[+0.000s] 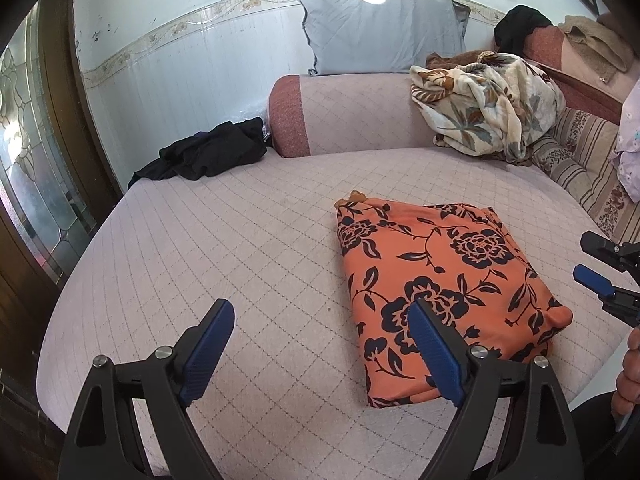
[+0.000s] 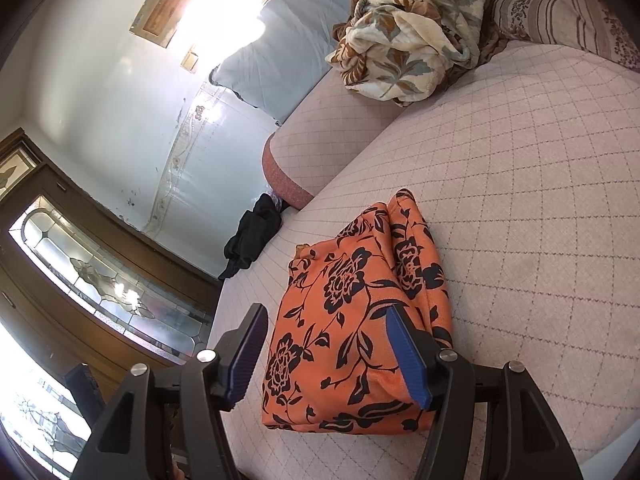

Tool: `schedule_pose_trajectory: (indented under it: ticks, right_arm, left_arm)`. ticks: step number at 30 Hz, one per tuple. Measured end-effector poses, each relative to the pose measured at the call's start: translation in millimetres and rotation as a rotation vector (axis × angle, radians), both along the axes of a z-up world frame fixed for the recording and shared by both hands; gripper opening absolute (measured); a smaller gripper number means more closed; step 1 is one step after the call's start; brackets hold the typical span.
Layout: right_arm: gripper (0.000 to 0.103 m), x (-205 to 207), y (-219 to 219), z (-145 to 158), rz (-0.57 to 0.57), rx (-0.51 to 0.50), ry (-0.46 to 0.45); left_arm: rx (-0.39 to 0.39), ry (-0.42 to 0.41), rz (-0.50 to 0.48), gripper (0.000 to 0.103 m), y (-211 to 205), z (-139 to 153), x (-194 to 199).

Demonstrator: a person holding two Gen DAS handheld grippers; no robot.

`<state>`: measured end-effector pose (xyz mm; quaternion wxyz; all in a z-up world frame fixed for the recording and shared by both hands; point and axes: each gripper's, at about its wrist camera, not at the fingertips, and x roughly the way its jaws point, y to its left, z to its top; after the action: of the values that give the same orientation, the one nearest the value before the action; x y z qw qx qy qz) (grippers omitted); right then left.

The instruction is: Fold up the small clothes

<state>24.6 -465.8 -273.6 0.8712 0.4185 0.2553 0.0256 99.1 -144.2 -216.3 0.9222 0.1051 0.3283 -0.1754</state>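
Note:
A folded orange garment (image 1: pixel 440 280) with a dark flower print lies flat on the pink quilted mattress (image 1: pixel 200 240). My left gripper (image 1: pixel 320 312) is open just left of the garment's near corner. Its right finger crosses the cloth's edge in the left wrist view, and nothing is between the pads. My right gripper (image 1: pixel 584 256) stands open at the garment's right side, a gap away from it. In the right wrist view the orange garment (image 2: pixel 352 320) shows between and beyond the right gripper (image 2: pixel 326 316), whose pads do not press on it.
A crumpled black garment (image 1: pixel 208 152) lies at the mattress's far left corner. A floral blanket (image 1: pixel 488 108) is heaped at the back right on a quilted bolster (image 1: pixel 340 116), with a blue-grey pillow (image 1: pixel 380 28) behind. A glass-panelled door (image 1: pixel 24 160) stands left. A person's hand (image 1: pixel 630 376) shows at right.

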Motion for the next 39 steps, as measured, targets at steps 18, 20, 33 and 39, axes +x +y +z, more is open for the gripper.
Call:
schedule_pose_trajectory:
  ticks: [18, 20, 33, 39]
  right_arm:
    - [0.068, -1, -5, -4, -0.013, 0.024, 0.013]
    - [0.068, 1, -8, -6, -0.017, 0.037, 0.024]
    - [0.071, 47, -41, -24, -0.063, 0.062, 0.131]
    - [0.057, 36, -26, 1, 0.045, 0.000, -0.042]
  left_arm:
    - [-0.009, 0.079, -0.045, 0.089, -6, -13, 8]
    - [-0.027, 0.146, -0.069, 0.089, -9, -18, 18]
    - [0.016, 0.247, -0.064, 0.089, -43, -34, 55]
    - [0.087, 0.232, -0.032, 0.089, -52, -54, 54]
